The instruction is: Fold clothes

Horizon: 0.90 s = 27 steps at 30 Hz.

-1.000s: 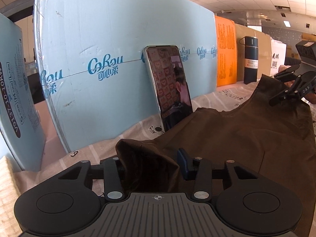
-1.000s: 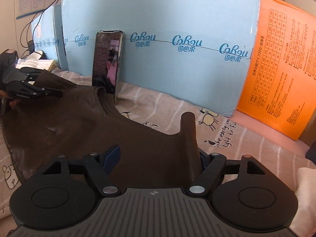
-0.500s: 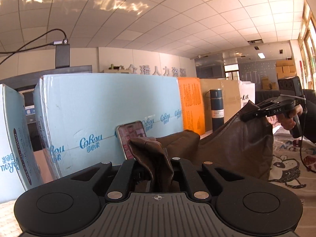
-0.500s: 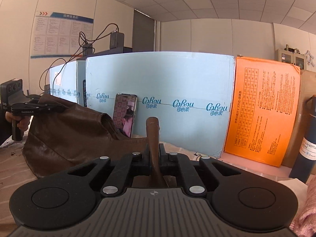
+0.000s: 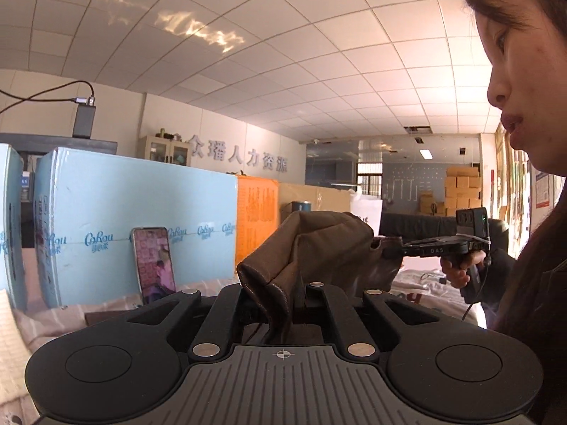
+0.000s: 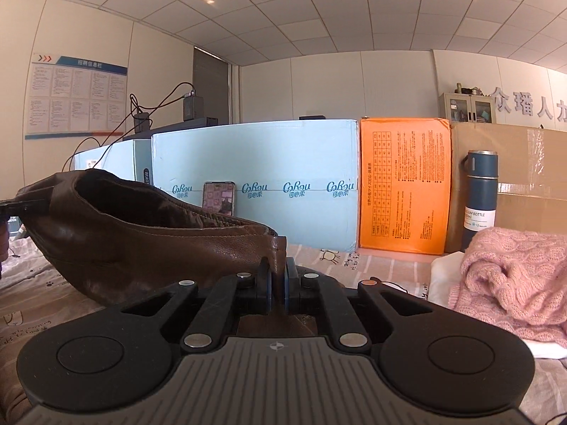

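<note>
The brown garment hung in the air between my 2 grippers, above the striped bed sheet, with its lower part sagging close to the sheet on the left. My right gripper was pinched tight on 1 edge of it. My left gripper was closed on a bunched edge at the other end. I judged that no fold was made yet: the garment was only lifted and stretched, so laying it flat and all folds were left. At the near right, a pink sweater lay in a heap, seemingly not folded either. Far behind, a phone leaned on the blue boxes.
</note>
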Each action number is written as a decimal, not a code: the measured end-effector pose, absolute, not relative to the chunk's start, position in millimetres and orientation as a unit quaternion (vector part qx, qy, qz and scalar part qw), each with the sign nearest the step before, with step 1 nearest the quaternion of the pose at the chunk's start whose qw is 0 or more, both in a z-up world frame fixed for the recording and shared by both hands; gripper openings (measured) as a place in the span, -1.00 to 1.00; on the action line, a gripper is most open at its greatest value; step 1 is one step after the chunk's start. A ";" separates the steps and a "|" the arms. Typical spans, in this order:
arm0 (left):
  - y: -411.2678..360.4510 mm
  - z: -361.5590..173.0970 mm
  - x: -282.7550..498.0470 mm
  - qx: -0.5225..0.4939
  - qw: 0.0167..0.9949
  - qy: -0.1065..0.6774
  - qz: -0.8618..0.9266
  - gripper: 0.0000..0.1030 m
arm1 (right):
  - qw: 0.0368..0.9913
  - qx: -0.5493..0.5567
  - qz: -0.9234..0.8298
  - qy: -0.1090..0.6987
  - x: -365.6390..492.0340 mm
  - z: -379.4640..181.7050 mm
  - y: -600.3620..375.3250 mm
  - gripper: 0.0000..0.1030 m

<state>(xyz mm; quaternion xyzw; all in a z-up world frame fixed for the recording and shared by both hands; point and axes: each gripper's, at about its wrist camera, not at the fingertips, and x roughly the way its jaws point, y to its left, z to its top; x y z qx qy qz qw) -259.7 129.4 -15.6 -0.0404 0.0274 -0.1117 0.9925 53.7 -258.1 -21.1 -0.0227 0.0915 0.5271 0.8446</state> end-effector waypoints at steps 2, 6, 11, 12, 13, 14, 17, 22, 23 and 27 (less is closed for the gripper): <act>129.4 -19.8 -264.2 -0.049 0.992 0.038 -0.109 -0.88 | 0.847 -0.010 0.523 0.097 45.3 -25.9 -270.8 -0.86; 126.1 -24.2 -269.6 -0.053 0.990 0.067 -0.109 -0.88 | 0.861 0.012 0.498 0.102 33.2 -30.9 -291.1 -0.67; 114.9 -37.8 -277.8 -0.054 0.985 0.111 -0.121 -0.85 | 0.886 0.039 0.451 0.099 23.4 -31.1 -314.8 -0.38; 111.1 -43.7 -282.1 -0.055 0.984 0.120 -0.119 -0.80 | 0.892 0.046 0.439 0.095 22.5 -30.1 -320.5 -0.29; 109.5 -48.2 -282.8 -0.058 0.982 0.133 -0.120 -0.78 | 0.898 0.053 0.428 0.092 21.6 -29.0 -326.2 -0.21; 108.2 -51.8 -282.1 -0.057 0.980 0.148 -0.120 -0.77 | 0.902 0.059 0.418 0.090 21.2 -27.8 -330.0 -0.18; 98.9 -59.6 -279.4 -0.028 0.974 0.189 -0.122 -0.72 | 0.911 0.077 0.395 0.087 20.6 -23.9 -338.0 0.07; 98.6 -59.1 -293.6 0.012 0.969 0.230 -0.092 0.14 | 0.918 0.086 0.380 0.079 18.5 -19.1 -342.8 0.51; 100.9 -57.4 -297.7 0.020 0.968 0.237 -0.082 0.24 | 0.918 0.085 0.380 0.074 17.8 -17.4 -343.3 0.53; 110.0 -50.7 -314.2 0.052 0.962 0.265 -0.044 0.33 | 0.923 0.061 0.376 0.061 24.9 -2.1 -341.2 0.60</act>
